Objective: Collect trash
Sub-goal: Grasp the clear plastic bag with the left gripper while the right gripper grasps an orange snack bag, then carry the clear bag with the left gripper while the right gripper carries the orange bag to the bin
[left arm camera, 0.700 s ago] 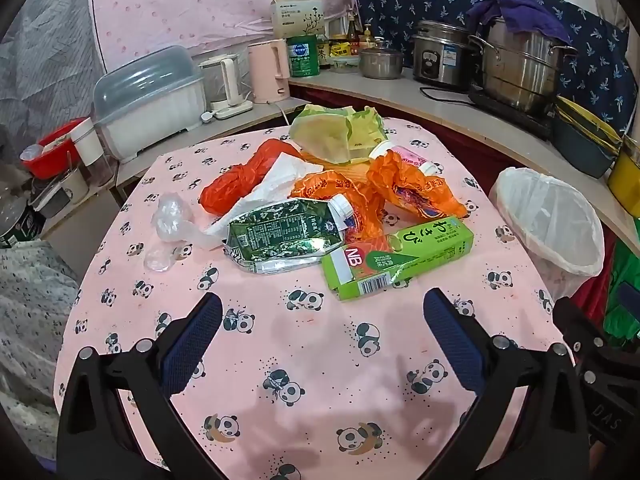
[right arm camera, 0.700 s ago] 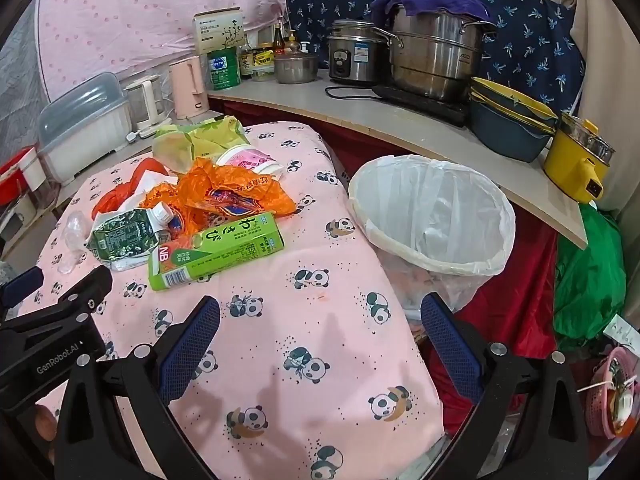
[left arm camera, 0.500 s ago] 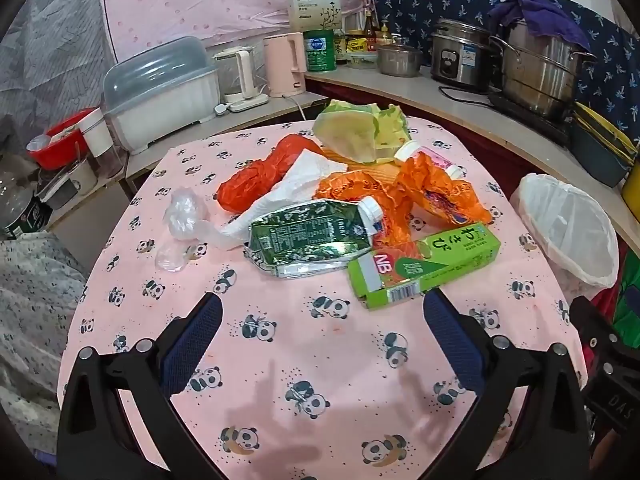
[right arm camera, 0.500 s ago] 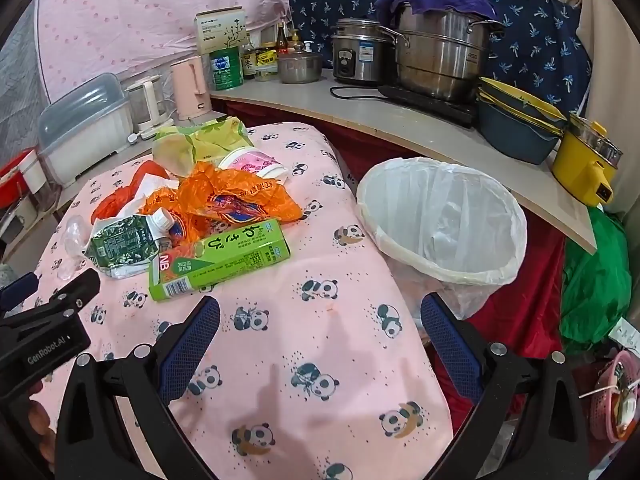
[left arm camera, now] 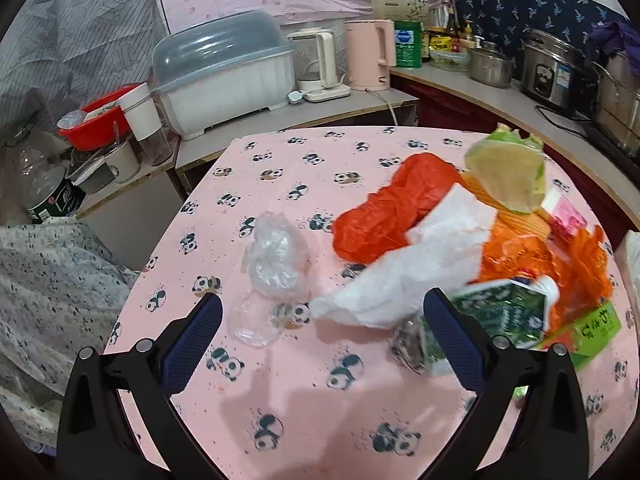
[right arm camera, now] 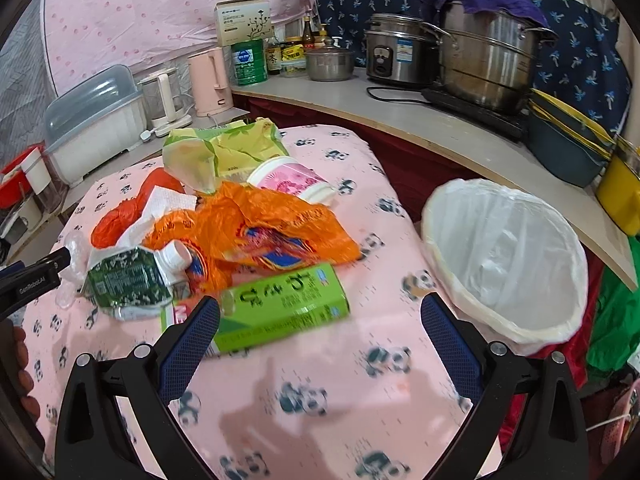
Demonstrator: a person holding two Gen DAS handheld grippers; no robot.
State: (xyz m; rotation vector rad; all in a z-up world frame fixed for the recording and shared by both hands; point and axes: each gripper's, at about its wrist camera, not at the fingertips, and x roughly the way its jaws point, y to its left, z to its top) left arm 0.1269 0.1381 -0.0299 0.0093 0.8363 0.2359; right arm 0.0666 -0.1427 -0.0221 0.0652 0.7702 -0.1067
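Note:
A pile of trash lies on the pink panda tablecloth (left arm camera: 320, 408). My left gripper (left arm camera: 322, 322) is open and empty, just short of a clear crumpled plastic bag (left arm camera: 272, 264) and a white paper napkin (left arm camera: 420, 264). A red-orange bag (left arm camera: 392, 208) and a dark green crushed carton (left arm camera: 504, 312) lie beyond. My right gripper (right arm camera: 320, 320) is open and empty, with the light green drink box (right arm camera: 280, 308) between its fingers' line. An orange wrapper (right arm camera: 264, 232), a pink cup (right arm camera: 292, 178) and a yellow-green bag (right arm camera: 216, 148) lie behind. The white-lined bin (right arm camera: 508, 256) stands right of the table.
A counter (right arm camera: 400, 116) with pots, a rice cooker (right arm camera: 400, 56) and kettles curves behind the table. A white dish box (left arm camera: 224, 80) with a clear lid and a red bowl (left arm camera: 92, 120) stand at the left. Patterned fabric (left arm camera: 52, 280) lies at the table's left edge.
Both grippers have moved forward toward the pile. The left one has swung left onto the clear bag and napkin. The right one has closed in on the light green box.

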